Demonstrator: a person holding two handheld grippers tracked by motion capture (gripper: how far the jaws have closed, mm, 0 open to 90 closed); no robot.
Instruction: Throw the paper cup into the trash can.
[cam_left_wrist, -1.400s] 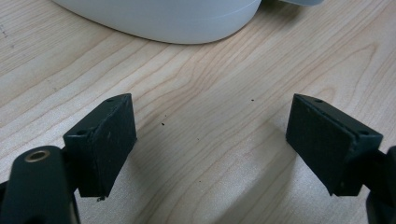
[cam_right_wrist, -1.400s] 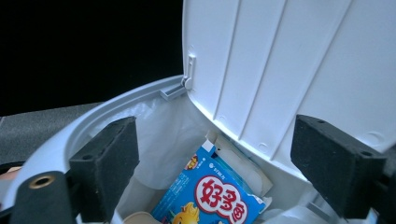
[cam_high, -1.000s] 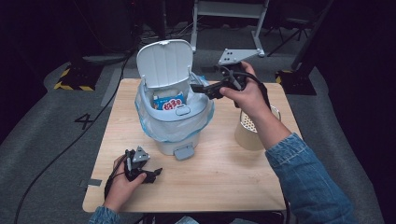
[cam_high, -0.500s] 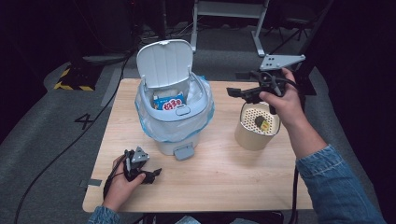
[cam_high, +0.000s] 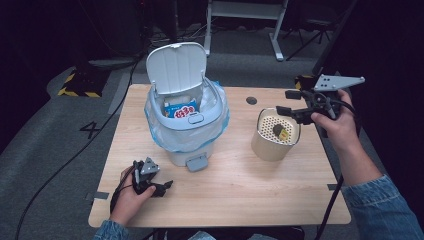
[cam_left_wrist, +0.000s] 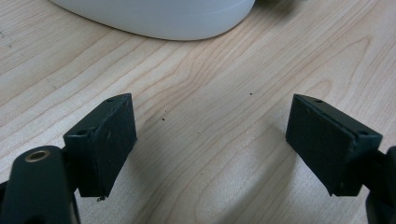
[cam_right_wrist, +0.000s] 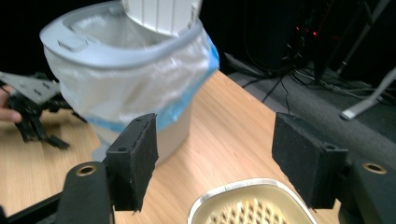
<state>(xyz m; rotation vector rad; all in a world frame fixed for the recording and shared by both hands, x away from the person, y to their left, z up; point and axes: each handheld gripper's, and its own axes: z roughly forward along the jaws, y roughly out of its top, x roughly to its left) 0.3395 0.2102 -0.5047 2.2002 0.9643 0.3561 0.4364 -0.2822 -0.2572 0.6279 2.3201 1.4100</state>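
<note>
High view, left to right. Near left on the light wooden table (cam_high: 235, 200): left gripper (cam_high: 162, 187), resting low in the hand, jaws spread wide with nothing between, pointed toward the bin's base. Centre: pale grey pedal bin with blue liner (cam_high: 187, 122), lid up, a blue-and-white packet (cam_high: 181, 108) inside. Right: cream perforated cylindrical container (cam_high: 275, 135), a small yellow item (cam_high: 283, 134) lying inside. Just above its far rim: right gripper (cam_high: 287, 102), jaws parted and empty, wrist level, forearm reaching in from the near right.

Likely step: fetching that item. Best done by tipping the jaws downward, centring over the opening, clearing the rim, closing gently.
</note>
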